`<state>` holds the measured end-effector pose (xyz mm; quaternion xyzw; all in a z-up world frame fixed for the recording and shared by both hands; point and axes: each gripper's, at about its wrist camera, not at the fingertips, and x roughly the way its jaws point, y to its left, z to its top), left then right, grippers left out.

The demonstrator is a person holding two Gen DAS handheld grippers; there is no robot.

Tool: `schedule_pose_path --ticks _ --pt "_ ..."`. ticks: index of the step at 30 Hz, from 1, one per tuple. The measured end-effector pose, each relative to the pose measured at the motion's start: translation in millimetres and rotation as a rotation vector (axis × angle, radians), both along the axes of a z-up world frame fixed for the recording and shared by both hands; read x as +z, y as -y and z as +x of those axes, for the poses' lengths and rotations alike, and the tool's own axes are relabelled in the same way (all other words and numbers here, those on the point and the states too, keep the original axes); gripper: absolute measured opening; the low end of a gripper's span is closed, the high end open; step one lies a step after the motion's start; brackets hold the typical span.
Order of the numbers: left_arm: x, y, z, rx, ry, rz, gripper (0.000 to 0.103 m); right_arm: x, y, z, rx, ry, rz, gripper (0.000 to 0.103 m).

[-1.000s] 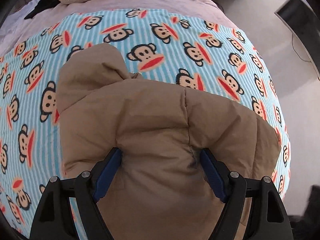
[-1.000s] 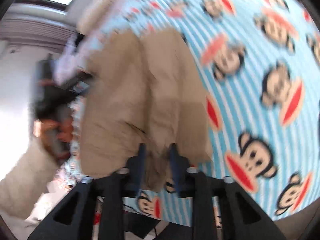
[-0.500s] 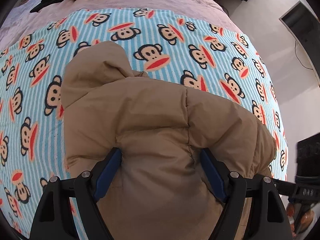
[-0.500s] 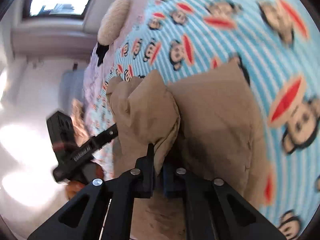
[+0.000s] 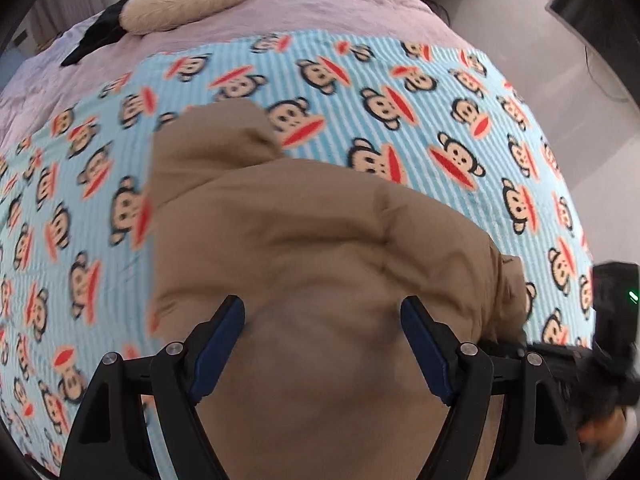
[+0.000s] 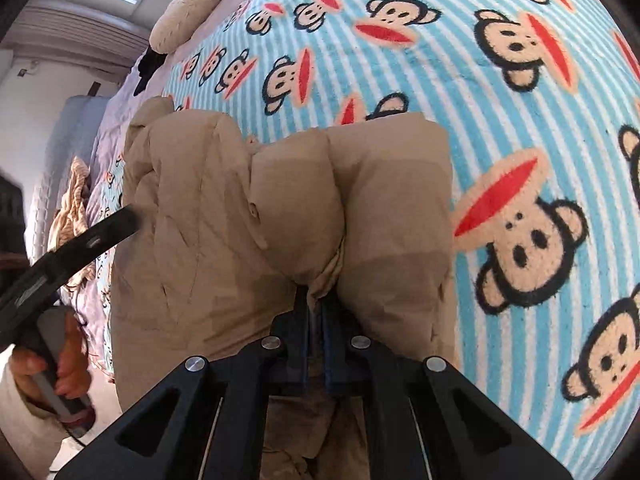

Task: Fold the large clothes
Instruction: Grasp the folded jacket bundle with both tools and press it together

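A tan puffer jacket [image 5: 304, 240] lies folded on a blue striped monkey-print blanket [image 5: 400, 92] on a bed. My left gripper [image 5: 322, 320] is open, its blue pads spread wide just above the jacket's near part, holding nothing. My right gripper [image 6: 316, 300] is shut on a pinched fold of the jacket [image 6: 280, 208] at its near edge. The right gripper's body shows at the right edge of the left wrist view [image 5: 612, 320]. One left finger [image 6: 80, 236] reaches in at the left of the right wrist view.
A cream knitted pillow [image 5: 184, 0] and a dark garment [image 5: 100, 36] lie at the far end on the lilac bedspread [image 5: 320, 4]. Grey floor [image 5: 560, 60] lies beyond the bed's right side. Striped cloth [image 6: 74, 200] is bunched at the left.
My right gripper has swung round with the pinched jacket edge and brought it over onto the jacket. It has come into the left wrist view. My left gripper stays open and has risen slightly.
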<state>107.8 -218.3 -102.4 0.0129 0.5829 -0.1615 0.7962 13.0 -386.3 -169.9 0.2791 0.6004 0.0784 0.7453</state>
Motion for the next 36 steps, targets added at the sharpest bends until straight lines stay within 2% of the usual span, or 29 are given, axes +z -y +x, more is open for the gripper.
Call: schedule_pose_path --ticks 5,8,11,13,15,20,23,24,26,27,28,31,34,36 --pt "6 -53 -22 0.041 -0.062 -0.046 0.081 0 2 -1 0.001 -0.004 0.007 0.005" --pt "-7 -81 -35 0.078 -0.149 -0.126 0.081 1 2 -4 0.016 -0.003 -0.003 0.005" --pt "-33 -99 -42 0.115 -0.263 -0.254 0.081 -1 1 0 0.027 -0.004 -0.008 0.005" --pt "-49 -109 -40 0.156 -0.325 -0.386 0.081 -1 0 0 0.036 -0.005 -0.017 0.005" --pt "-62 -112 -36 0.177 -0.350 -0.457 0.090 -2 -2 2 0.042 -0.007 -0.023 0.005" --pt "-90 -104 -27 0.154 -0.386 -0.494 0.101 -1 -3 2 0.042 -0.018 -0.033 0.005" --pt "-98 -96 -23 0.145 -0.387 -0.487 0.102 12 1 0 0.046 -0.019 -0.030 0.011" --pt "-99 -95 -24 0.147 -0.386 -0.484 0.102 19 4 -4 0.053 -0.010 -0.028 0.016" --pt "-100 -93 -25 0.152 -0.381 -0.484 0.102 28 12 -10 0.053 -0.004 -0.019 0.049" --pt "-100 -93 -27 0.155 -0.379 -0.485 0.102 32 19 -15 0.045 0.008 0.012 0.077" --pt "-99 -91 -26 0.157 -0.378 -0.483 0.102 34 22 -17 0.040 0.016 0.031 0.092" --pt "-97 -89 -28 0.159 -0.375 -0.465 0.102 33 29 -20 0.019 0.007 0.040 0.103" --pt "-93 -84 -28 0.153 -0.368 -0.445 0.102 21 30 -16 0.030 -0.030 0.044 0.103" --pt "-91 -82 -28 0.151 -0.367 -0.440 0.102 10 29 -9 0.055 -0.058 0.110 0.103"
